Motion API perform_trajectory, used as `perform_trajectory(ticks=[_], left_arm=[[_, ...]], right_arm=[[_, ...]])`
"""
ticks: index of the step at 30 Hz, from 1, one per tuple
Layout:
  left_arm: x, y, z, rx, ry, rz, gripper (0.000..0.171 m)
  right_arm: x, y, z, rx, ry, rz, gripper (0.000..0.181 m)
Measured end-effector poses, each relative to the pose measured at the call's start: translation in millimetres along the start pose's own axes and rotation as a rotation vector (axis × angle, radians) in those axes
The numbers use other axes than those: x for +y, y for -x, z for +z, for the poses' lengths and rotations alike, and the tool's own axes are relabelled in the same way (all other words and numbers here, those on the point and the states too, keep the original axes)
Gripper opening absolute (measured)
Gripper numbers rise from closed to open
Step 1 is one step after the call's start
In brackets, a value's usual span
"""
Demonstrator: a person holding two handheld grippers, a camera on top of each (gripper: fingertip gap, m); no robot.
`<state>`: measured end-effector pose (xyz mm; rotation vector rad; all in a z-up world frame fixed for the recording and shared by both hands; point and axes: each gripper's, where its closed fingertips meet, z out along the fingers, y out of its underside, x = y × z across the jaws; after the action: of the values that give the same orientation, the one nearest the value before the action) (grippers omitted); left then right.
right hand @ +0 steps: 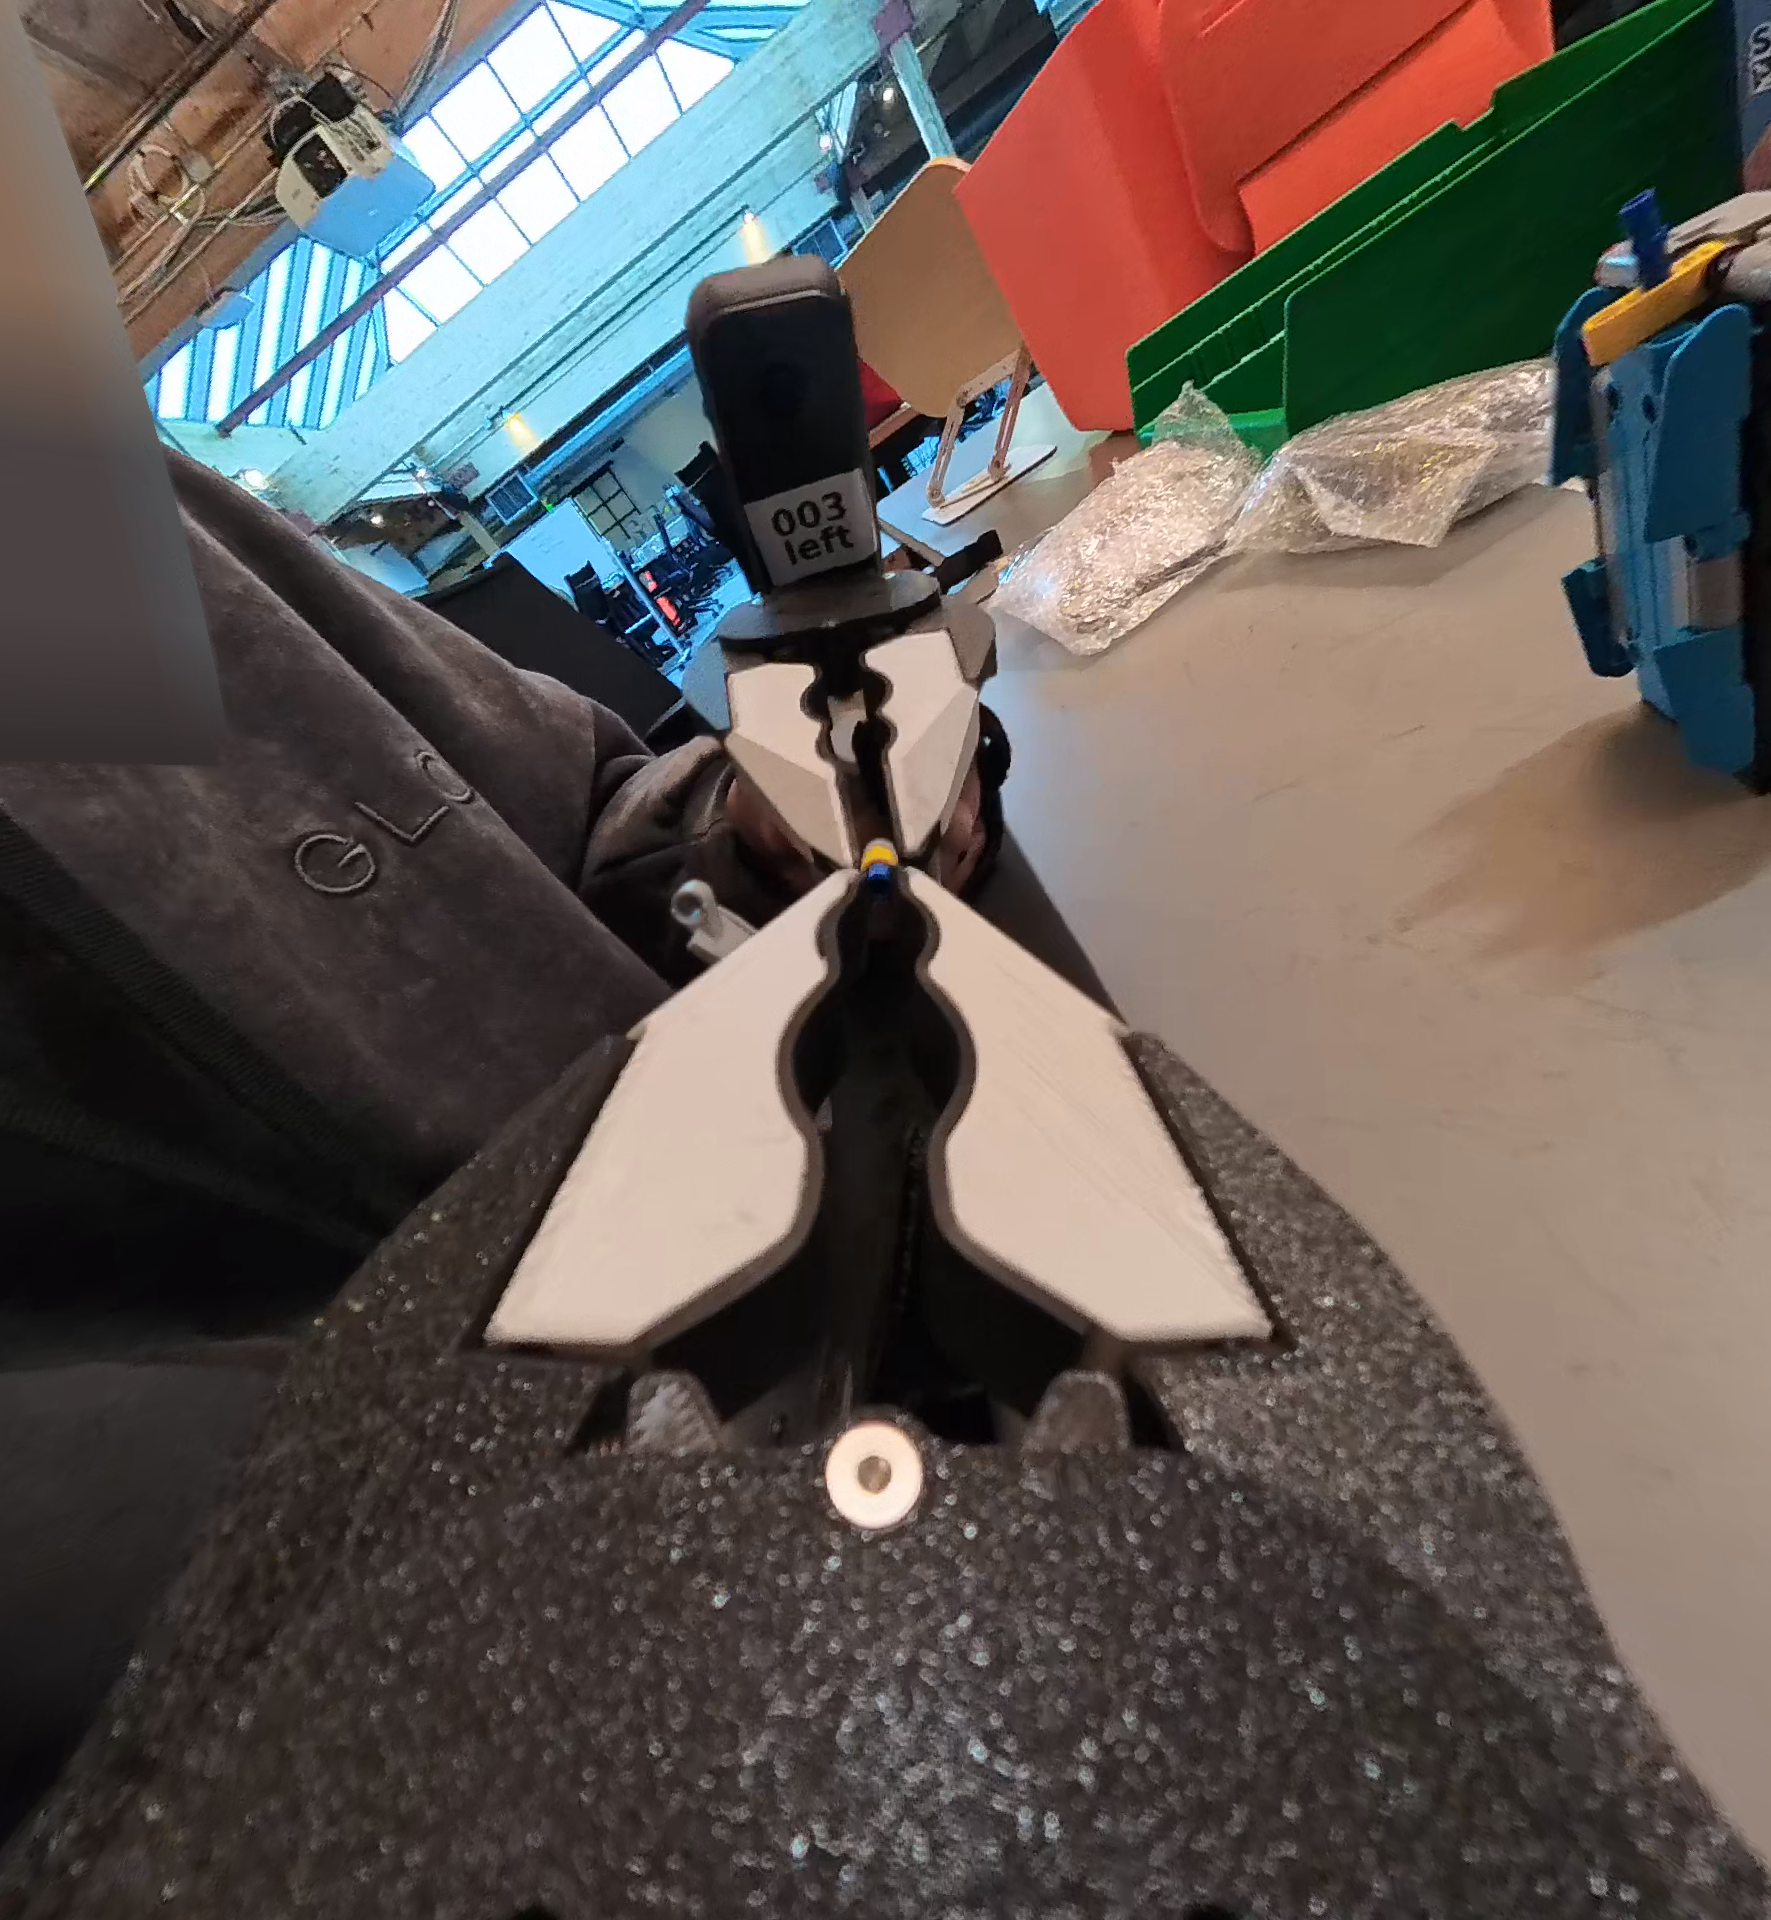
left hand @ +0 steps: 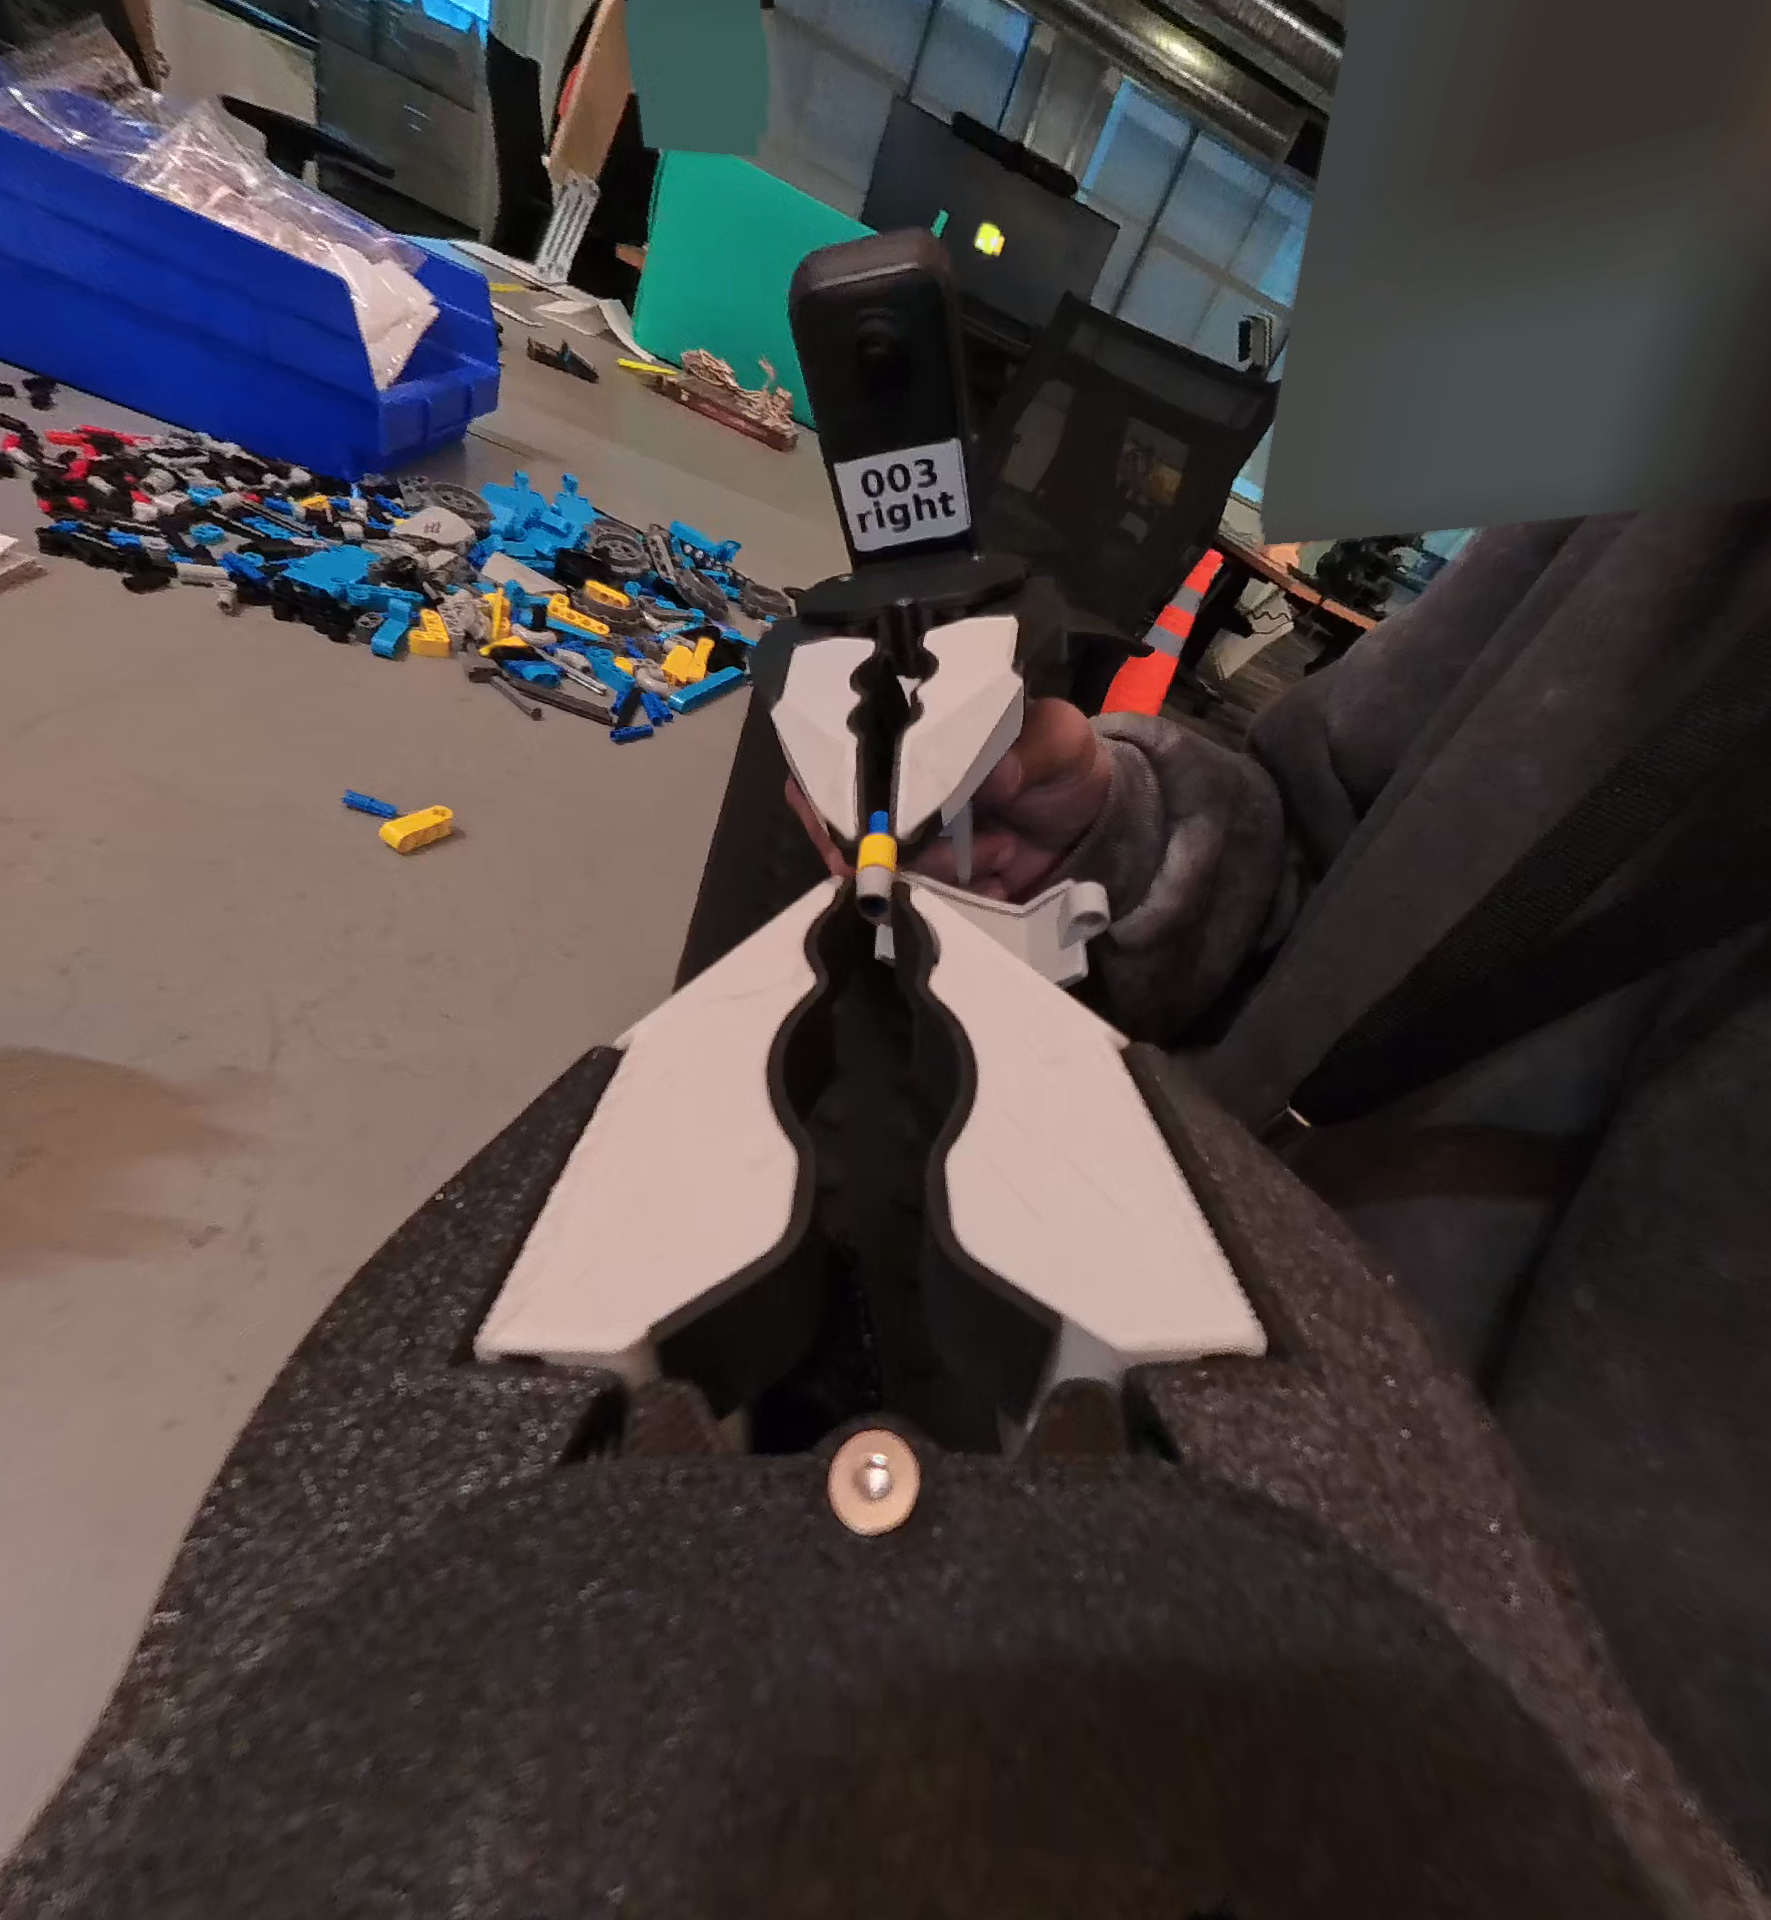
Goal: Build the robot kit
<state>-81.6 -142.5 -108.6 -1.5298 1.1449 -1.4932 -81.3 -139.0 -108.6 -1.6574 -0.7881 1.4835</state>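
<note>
Two handheld grippers meet tip to tip above the near edge of a grey table, each filmed by the camera on the other.

In the left wrist view, from left to right: a blue bin holding clear plastic bags sits at the far left. In front of it spreads a pile of small building pieces in blue, black, yellow and red. Nearer lie a loose yellow piece and a small blue pin, just beside each other. At centre, the left gripper has its white fingers closed on the grey end of a small peg with a yellow band and a blue tip. The right gripper, facing it, pinches the blue end. A hand in a dark grey sleeve holds that gripper. An orange cone stands farther right.

The right wrist view shows what the first cannot. At left is the person's dark grey top. At centre, both grippers clamp the peg. Right of them lie crinkled plastic bags, with green and orange bins behind. At the far right stands a partly built blue and black model.
</note>
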Motion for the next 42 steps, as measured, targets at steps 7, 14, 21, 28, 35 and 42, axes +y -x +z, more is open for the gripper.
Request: perform_trajectory(ticks=[7,14,21,28,35,42], left_arm=[[1,3,1,-0.021,0.005,0.001,0.004],[-17,17,-8,-0.125,-0.088,0.005,0.006],[-59,114,-74,-0.670,-0.268,0.017,0.007],[-52,152,-63,-0.722,-0.210,0.044,0.007],[-46,139,-45,-0.617,-0.171,0.097,0.007],[-41,139,-42,-0.631,-0.130,0.140,0.007]], right_arm=[[0,-2,0,0.009,-0.001,0.014,0.003],[-20,-13,-8,0.076,-0.109,0.036,0.013],[-48,-81,-37,0.410,-0.042,-0.057,0.041],[-109,-227,-82,1.008,0.140,-0.515,0.032],[-81,-232,-66,0.873,0.181,-0.367,0.045],[-73,-178,-20,0.480,0.138,-0.355,0.035]])
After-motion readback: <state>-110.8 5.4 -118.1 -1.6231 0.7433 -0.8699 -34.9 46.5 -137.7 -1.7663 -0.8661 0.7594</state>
